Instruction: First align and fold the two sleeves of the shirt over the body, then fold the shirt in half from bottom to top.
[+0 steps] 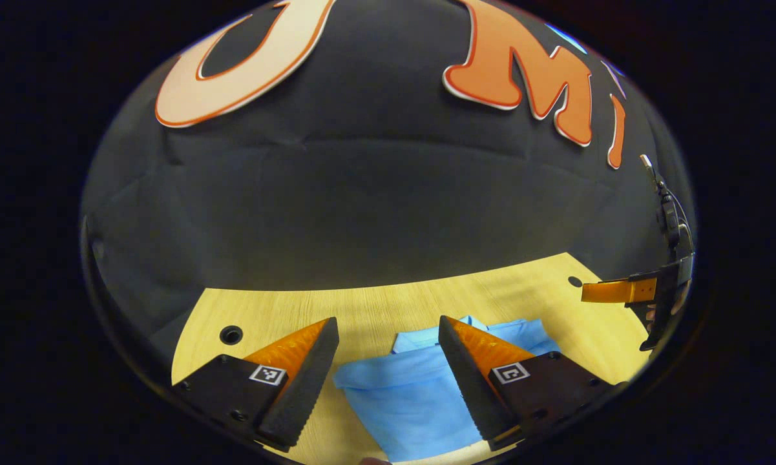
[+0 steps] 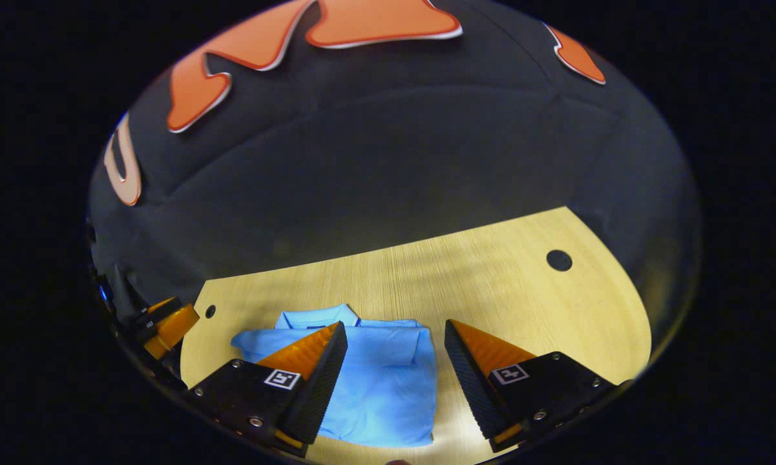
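The shirt [image 2: 375, 381] lies flat on the wooden table [image 2: 504, 290] as a compact, roughly rectangular packet, with the collar [image 2: 316, 316] at the edge of the shirt farthest from both cameras. In the right gripper view, one sleeve [image 2: 394, 345] lies across the upper body of the shirt, and the right-hand side edge of the packet runs straight. In the left gripper view, the shirt [image 1: 413, 394] shows a folded edge on the side nearer the table's cable hole [image 1: 230, 334].

The left gripper [image 1: 388, 381] hangs above the near portion of the shirt. Its fingers stand wide apart and grip nothing. The right gripper [image 2: 394, 384] hovers over the right-hand edge of the shirt, fingers likewise spread wide and empty. The left gripper view also shows the right gripper [image 1: 620, 290] beyond the shirt's right side, clear of the fabric.

Judged status: the sleeve folds appear complete. Whether the bottom-to-top fold is done cannot be confirmed, because the hem is not clearly visible. The short packet suggests the task is at or near its end. If the half fold remains, both grippers must take the hem and carry it toward the collar.
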A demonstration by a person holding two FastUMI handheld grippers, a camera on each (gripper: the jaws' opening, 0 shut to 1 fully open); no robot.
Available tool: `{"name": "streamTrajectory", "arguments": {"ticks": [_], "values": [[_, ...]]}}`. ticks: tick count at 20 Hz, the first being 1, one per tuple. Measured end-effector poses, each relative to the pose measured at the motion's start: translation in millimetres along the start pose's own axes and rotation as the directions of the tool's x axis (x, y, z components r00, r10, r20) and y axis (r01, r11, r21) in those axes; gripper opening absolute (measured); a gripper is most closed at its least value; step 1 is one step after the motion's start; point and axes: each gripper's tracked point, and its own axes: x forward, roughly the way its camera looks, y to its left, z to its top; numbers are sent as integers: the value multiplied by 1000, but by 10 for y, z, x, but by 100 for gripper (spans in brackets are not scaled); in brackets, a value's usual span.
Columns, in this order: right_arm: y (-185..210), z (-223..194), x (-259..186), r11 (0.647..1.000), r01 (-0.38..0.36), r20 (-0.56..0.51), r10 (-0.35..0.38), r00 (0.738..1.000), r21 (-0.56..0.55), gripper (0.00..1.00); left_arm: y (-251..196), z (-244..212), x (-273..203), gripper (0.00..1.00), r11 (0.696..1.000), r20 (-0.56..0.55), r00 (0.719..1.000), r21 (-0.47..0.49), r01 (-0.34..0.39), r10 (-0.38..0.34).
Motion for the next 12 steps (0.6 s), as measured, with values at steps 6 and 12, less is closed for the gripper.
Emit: {"name": "streamTrajectory", "arguments": {"ticks": [6, 12], "values": [[-6, 59, -794, 995, 12, 124, 1, 992, -99, 96, -216, -103, -816, 99, 999, 10, 999, 10, -45, 45], [-117, -135, -1667, 991, 18, 269, 19, 963, -135, 96, -484, -222, -1736, 99, 996, 109, 991, 26, -85, 82]]}}
